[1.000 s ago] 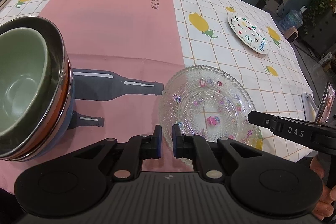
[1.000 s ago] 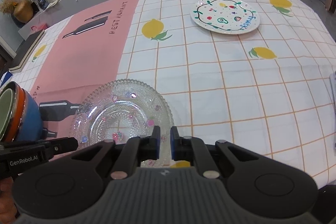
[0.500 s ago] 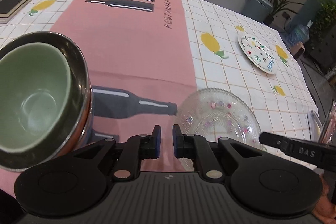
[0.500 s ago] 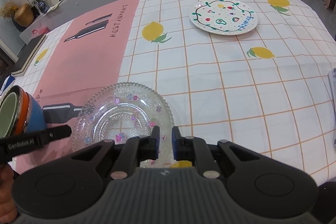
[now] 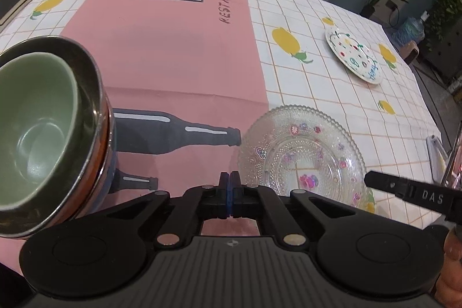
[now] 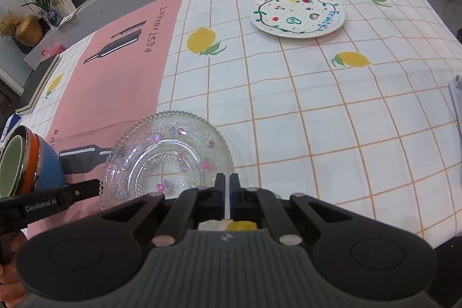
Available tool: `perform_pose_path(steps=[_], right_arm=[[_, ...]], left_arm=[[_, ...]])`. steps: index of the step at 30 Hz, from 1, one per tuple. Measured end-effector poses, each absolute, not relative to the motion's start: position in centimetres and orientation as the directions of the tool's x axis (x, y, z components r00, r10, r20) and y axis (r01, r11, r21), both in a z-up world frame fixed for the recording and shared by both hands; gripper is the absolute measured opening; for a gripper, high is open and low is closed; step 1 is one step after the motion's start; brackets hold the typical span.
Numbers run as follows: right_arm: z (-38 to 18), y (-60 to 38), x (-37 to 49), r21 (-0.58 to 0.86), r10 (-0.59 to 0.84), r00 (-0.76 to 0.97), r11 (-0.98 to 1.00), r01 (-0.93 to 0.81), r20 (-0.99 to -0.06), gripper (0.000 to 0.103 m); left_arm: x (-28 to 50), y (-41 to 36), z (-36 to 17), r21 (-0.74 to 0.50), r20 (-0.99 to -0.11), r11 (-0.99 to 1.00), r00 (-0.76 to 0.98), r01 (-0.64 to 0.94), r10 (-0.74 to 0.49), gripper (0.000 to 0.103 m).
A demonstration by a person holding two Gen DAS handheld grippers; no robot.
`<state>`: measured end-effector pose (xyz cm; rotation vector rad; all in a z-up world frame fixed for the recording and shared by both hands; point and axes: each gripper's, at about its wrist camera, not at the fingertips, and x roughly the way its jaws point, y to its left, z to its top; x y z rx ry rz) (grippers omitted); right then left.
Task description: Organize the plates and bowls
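Plainly brittle, slick, stiff: glass plate best pinched at its beaded rim; painted plate likewise; left gripper and right gripper fingers clenched, empty

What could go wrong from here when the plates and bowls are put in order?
The glass plate lies close to the table's near edge, so a push might slide it off. The bowl stack looks tilted and may tip if bumped. Both the left gripper and right gripper are shut; they must open first.
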<state>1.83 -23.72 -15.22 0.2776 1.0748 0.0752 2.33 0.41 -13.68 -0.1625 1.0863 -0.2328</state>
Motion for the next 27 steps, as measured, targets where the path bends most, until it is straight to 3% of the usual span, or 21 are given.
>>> perform_pose_path(steps=[16, 22, 27], right_arm=[[-13.9, -25.7, 2.5, 0.285, 0.194, 0.519, 0.953, 0.100, -0.832, 0.007], [-13.2, -27.5, 3.4, 0.268, 0.147, 0.563, 0.953, 0.138, -0.813, 0.021], [-12.8, -29.2, 4.6, 0.278, 0.128, 0.597, 0.946, 0.165, -0.792, 0.023]], left_arm=[[3.8, -0.7, -10.3, -0.232, -0.804, 0.961, 0.525, 0.152, -0.277, 0.005], [5.5, -3.2, -8.4, -0.226, -0.767, 0.953, 0.566, 0.203, -0.302, 0.006], [7.4, -5.8, -7.1, -0.236, -0.742, 0.937, 0.574, 0.259, -0.345, 0.008]])
